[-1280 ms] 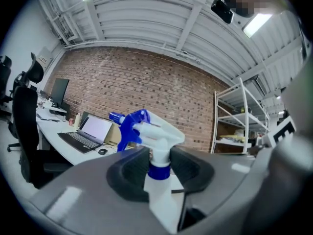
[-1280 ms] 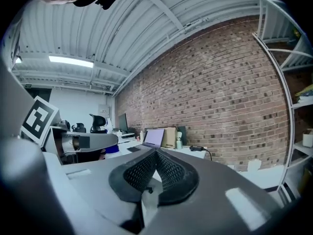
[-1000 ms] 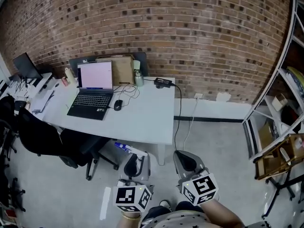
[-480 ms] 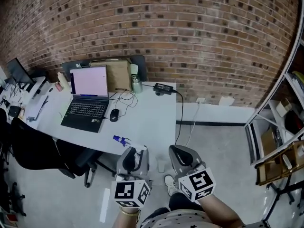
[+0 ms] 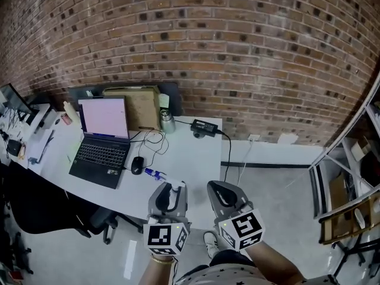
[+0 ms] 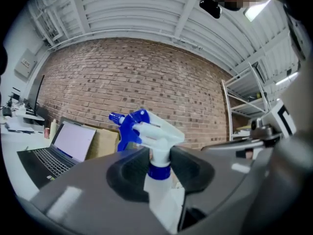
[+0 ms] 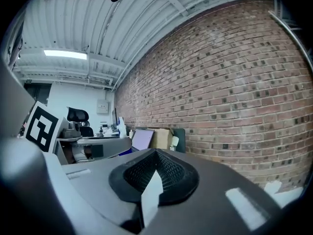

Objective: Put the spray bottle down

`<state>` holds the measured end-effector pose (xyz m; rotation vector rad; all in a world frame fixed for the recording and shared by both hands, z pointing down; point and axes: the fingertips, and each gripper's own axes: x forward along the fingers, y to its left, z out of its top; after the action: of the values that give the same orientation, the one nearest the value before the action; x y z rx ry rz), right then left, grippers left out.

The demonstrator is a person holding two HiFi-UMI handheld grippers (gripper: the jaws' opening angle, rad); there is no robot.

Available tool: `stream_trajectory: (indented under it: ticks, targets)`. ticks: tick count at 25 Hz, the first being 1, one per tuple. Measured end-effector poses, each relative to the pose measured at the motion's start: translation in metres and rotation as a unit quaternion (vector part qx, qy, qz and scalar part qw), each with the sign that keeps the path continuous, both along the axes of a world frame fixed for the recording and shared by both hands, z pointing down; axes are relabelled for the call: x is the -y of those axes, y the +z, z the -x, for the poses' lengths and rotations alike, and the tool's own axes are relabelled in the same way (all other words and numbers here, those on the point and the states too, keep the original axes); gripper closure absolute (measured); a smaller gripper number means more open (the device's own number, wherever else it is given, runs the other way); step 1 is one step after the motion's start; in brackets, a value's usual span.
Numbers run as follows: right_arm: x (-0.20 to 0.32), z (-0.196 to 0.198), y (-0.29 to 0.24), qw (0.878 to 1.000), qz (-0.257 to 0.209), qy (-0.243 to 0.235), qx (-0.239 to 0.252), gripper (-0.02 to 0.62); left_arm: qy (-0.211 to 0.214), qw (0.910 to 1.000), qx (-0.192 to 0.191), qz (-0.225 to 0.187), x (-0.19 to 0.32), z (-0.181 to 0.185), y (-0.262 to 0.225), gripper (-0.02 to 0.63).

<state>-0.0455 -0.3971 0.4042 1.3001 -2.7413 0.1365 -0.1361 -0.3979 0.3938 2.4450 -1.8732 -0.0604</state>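
The head view looks steeply down on the left gripper [image 5: 168,190] and right gripper [image 5: 222,191]. Their level views share the far brick wall [image 5: 237,70] and the laptop [image 5: 100,140].

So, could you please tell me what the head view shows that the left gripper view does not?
Only the head view shows the mouse, the power adapter and the floor. Only the left gripper view shows the ceiling and the pads of the left gripper closed on the neck of the spray bottle. Both show that bottle, the open laptop and the brick wall.

Mouse [image 5: 137,165] right of laptop [image 5: 100,142] on desk [image 5: 193,159]
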Motion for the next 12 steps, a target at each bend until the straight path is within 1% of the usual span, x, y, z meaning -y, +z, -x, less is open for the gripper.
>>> stream_trajectory:
  ticks: [3,6,12]
  targets:
    - [0.023,-0.002,0.007,1.0,0.009,0.001,0.001,0.597,0.003,1.0,0.009,0.0,0.029,-0.005,0.007,0.476]
    - [0.04,-0.002,0.012,1.0,0.019,0.002,0.003,0.597,0.0,0.9999,0.01,0.009,0.05,-0.005,0.013,0.476]
    - [0.06,-0.003,0.017,0.999,0.03,0.005,0.008,0.597,-0.002,0.9992,0.01,0.039,0.071,-0.007,0.031,0.475]
